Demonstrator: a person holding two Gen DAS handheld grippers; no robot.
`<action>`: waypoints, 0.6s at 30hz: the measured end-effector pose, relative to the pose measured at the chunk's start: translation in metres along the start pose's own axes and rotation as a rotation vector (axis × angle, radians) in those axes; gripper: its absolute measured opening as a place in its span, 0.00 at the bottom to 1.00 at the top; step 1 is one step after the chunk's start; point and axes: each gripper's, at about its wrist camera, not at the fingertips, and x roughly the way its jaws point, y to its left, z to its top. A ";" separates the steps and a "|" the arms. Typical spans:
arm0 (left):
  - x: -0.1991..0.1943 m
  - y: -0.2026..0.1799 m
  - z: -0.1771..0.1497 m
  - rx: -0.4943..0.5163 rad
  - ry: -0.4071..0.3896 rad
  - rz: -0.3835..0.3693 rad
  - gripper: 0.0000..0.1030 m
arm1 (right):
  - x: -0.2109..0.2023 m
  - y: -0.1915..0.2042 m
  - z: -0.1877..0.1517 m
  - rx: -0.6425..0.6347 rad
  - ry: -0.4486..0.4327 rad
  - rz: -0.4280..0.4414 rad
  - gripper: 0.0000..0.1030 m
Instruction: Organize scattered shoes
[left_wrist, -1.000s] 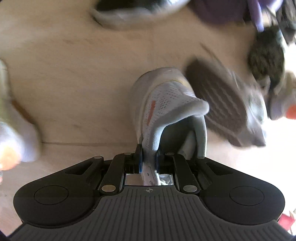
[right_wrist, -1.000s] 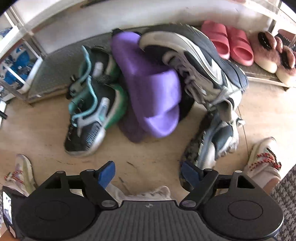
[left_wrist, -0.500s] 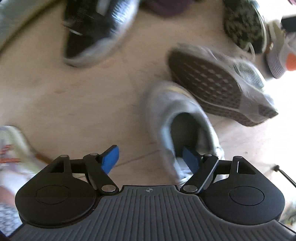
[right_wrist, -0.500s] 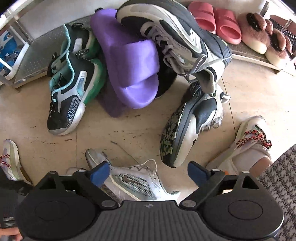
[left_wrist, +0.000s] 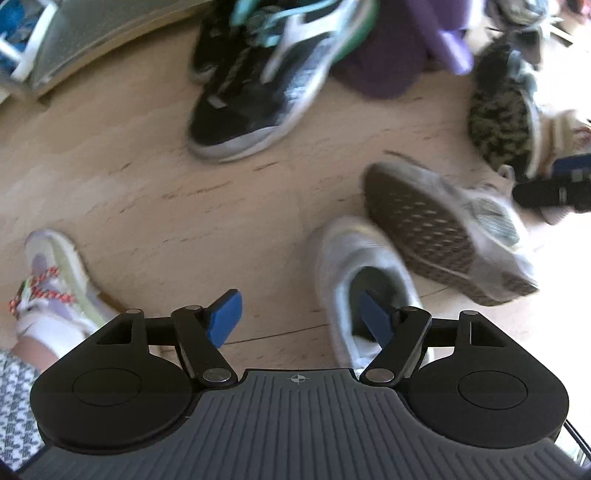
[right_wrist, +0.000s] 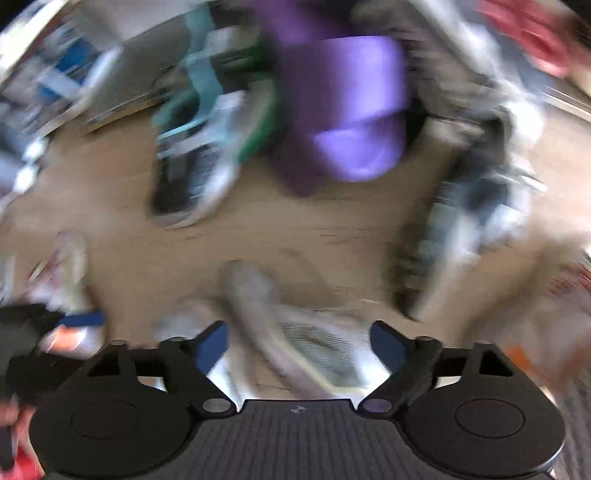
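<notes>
Left wrist view: a pale grey sneaker (left_wrist: 364, 266) is seen at the lower right of the frame, standing upright on the floor (left_wrist: 147, 206) with its opening facing up; its mate (left_wrist: 443, 229) lies tipped on its side just beside it, towards the right, sole turned to the camera, so the pair is together but not squared up. The left gripper (left_wrist: 301, 314) is held wide apart and nothing is clamped; one blue pad (left_wrist: 373, 314) is seen in front of the sneaker's opening, the other (left_wrist: 225, 314) over bare floor; whether the pad touches the shoe cannot be told.

Further out, at the upper centre, a black and teal trainer (left_wrist: 258, 92) is heaped with a second one against a purple slide (left_wrist: 413, 37); a camouflage-soled shoe (left_wrist: 502, 114) lies on its side at the upper right; a shelf edge (left_wrist: 92, 40) is seen at the upper left. A person's foot in a laced sneaker (left_wrist: 55, 280) is planted at the lower left.

In the right wrist view everything is badly smeared; the right gripper (right_wrist: 299, 343) is also spread open and empty, with the tipped grey shoe (right_wrist: 295, 325) at the lower centre between its pads, and the purple slide (right_wrist: 354, 110) above it.

By judgement, little is in order: most shoes remain piled or overturned on the floor, and pairing and lining up are largely left.
</notes>
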 end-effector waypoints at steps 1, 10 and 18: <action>0.002 0.002 0.001 -0.008 0.006 0.019 0.75 | 0.008 0.011 0.001 -0.045 0.027 0.043 0.70; 0.014 0.046 -0.009 -0.153 0.027 0.017 0.75 | 0.105 0.069 -0.020 -0.104 0.203 -0.094 0.68; 0.010 0.016 0.003 -0.047 -0.008 -0.037 0.75 | 0.134 0.058 -0.064 0.099 0.357 -0.201 0.27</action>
